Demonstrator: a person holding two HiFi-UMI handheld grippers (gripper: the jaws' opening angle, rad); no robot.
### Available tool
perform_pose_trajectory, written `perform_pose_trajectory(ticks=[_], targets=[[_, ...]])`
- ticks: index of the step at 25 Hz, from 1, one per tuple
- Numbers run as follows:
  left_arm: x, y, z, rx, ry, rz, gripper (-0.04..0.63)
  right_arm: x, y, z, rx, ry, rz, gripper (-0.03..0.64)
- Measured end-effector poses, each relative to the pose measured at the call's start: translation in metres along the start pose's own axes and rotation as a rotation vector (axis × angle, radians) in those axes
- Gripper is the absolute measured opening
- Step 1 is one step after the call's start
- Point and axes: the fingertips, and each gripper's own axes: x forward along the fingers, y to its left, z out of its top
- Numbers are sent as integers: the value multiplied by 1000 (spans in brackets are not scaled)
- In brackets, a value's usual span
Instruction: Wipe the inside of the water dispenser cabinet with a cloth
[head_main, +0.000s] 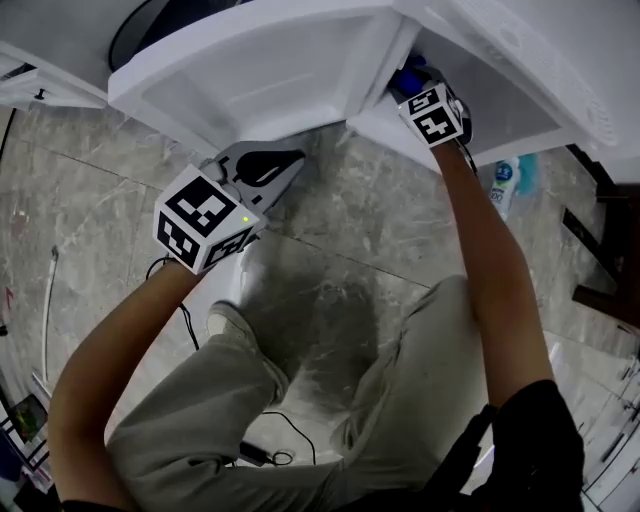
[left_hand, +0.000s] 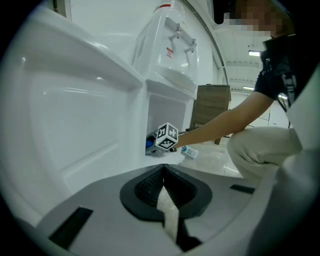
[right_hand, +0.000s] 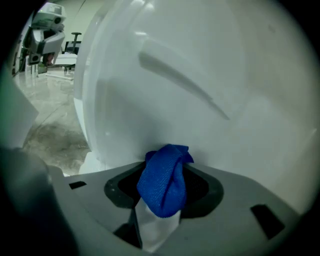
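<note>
The white water dispenser (left_hand: 170, 75) stands with its lower cabinet door (head_main: 270, 70) swung open. My right gripper (head_main: 410, 88) reaches into the cabinet opening and is shut on a bunched blue cloth (right_hand: 164, 182), which sits close against the white inner wall (right_hand: 200, 100). From the left gripper view the cloth (left_hand: 149, 143) shows as a blue patch just behind the right gripper's marker cube (left_hand: 166, 136). My left gripper (head_main: 268, 168) hovers outside, in front of the open door (left_hand: 75, 115). Its jaws are shut with nothing between them.
A small spray bottle (head_main: 505, 182) lies on the marble floor to the right of the dispenser. Dark furniture (head_main: 605, 250) stands at the far right. A black cable (head_main: 270, 455) runs over the floor by the person's crouched legs.
</note>
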Motion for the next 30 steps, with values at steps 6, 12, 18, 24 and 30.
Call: perform_pose_trajectory(ticks=[6,12,18,24,30], targets=[[2,-11,-12,-19,6,-48,6,23,-27,-7,38,71,-13,167],[8,-15,-13,-5,7,-69,6,11,-13,-3,55,51,-57,167],[11,-16,-9,-5,-13,-74,6,9,-2,-5,28,22,-82,167],[7,-23,-28,-11,28,-83,6,22,-30,-9,41,63,-80,167],[14,-24,-19,-9,11,-97,6,-4,-8,-2,284,-86,-115,167]])
